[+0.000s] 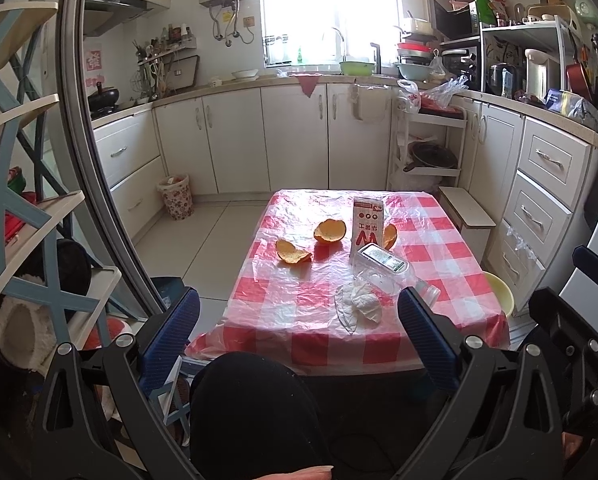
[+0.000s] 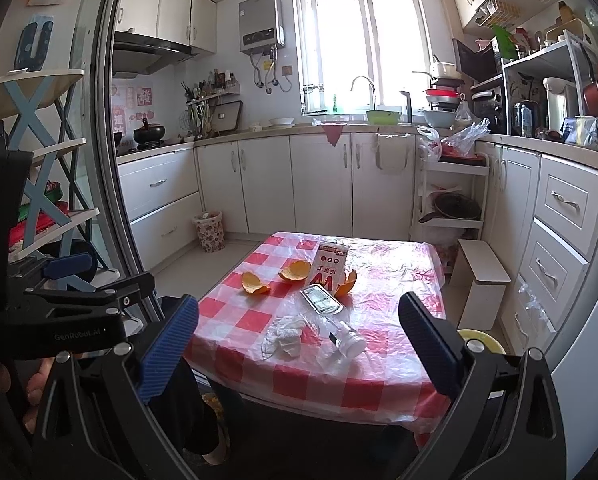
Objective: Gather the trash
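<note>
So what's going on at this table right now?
A person holds a tool in each hand, and both the left tool and right tool are open and empty, hovering short of the checkered table. Nothing is picked up yet. The trash lies there untouched: orange peels, an upright carton, a clear plastic bottle on its side, and crumpled tissue.

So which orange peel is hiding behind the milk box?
The orange peel on the right, half covered by the upright milk carton. The other two peels lie in plain sight left of it.
</note>
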The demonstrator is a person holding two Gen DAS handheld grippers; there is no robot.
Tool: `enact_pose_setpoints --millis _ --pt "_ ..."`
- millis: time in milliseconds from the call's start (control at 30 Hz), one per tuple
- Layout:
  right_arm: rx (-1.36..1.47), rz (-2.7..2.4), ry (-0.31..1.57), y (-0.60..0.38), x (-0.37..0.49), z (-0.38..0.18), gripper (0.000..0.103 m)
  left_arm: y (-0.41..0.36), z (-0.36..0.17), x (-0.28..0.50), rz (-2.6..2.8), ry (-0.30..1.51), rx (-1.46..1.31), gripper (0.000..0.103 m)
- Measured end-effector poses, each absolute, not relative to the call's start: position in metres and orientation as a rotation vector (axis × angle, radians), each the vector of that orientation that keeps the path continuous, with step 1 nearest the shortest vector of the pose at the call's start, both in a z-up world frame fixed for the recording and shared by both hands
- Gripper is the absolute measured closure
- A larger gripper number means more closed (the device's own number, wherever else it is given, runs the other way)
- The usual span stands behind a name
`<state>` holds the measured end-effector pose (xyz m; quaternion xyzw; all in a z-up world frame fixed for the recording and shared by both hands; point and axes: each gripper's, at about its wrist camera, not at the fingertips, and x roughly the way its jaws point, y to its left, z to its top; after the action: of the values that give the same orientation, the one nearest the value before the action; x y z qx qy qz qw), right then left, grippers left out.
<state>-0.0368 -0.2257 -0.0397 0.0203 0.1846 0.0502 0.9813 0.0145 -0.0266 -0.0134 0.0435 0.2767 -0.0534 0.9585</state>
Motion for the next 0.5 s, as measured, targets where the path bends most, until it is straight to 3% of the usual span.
enact_pose_setpoints --millis 500 --pt "0.04 0.1 0.379 -0.225 -0.0322 -0.0429 0.007 -0.0277 -0.0179 0.0162 -0.107 0.57 0.097 0.008"
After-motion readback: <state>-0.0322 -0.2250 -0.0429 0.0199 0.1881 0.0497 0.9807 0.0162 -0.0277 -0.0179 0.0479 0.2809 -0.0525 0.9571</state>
